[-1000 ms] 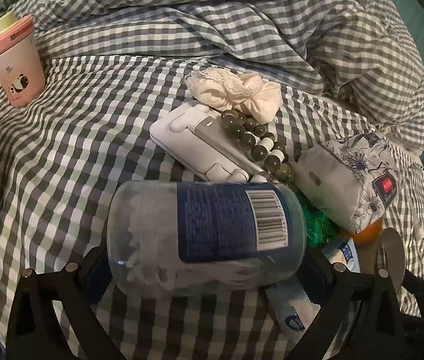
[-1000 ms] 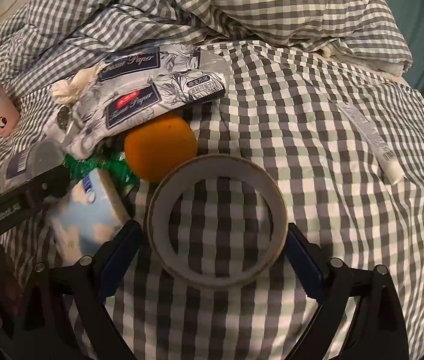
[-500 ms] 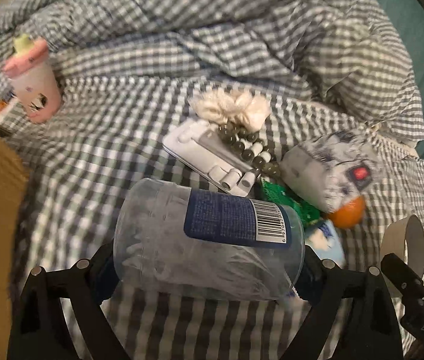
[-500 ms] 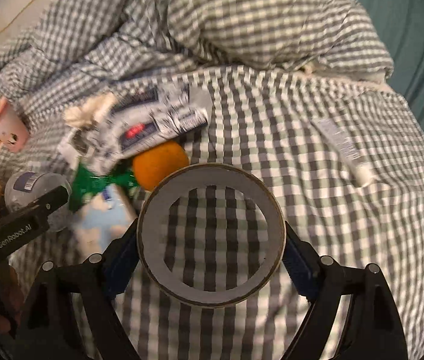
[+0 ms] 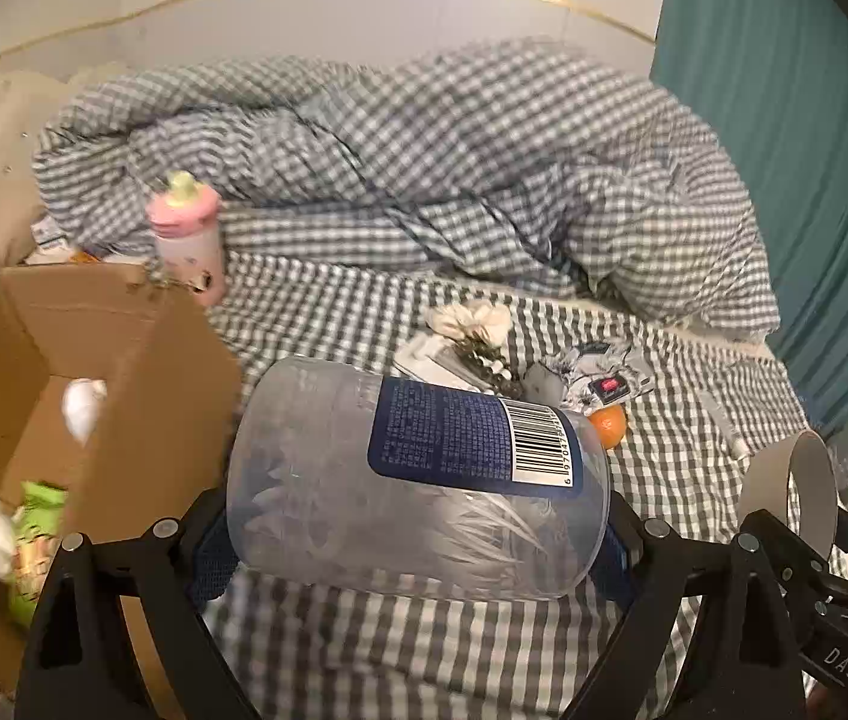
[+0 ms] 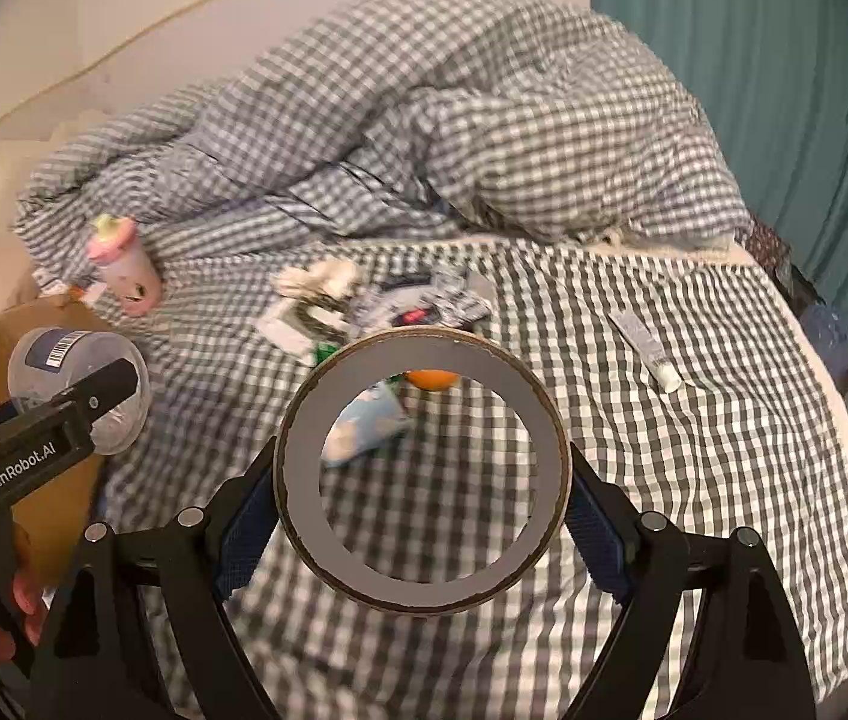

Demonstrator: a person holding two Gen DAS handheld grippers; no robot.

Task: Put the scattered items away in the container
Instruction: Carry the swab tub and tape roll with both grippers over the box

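1. Our left gripper (image 5: 417, 540) pinches a clear plastic jar (image 5: 417, 474) lying sideways at the centre of the left wrist frame, just right of the cardboard box (image 5: 141, 396) at left.
2. Our right gripper (image 6: 420, 504) clamps a tape roll (image 6: 424, 468) at mid-frame, above the checked bedsheet (image 6: 694, 450).
3. An orange (image 5: 607, 425), tissue pack (image 5: 598, 378) and pink cup (image 5: 186, 240) lie on the bed beyond.

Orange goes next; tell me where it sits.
Left wrist view, right of centre: the orange lies on the bed beside the tissue pack.
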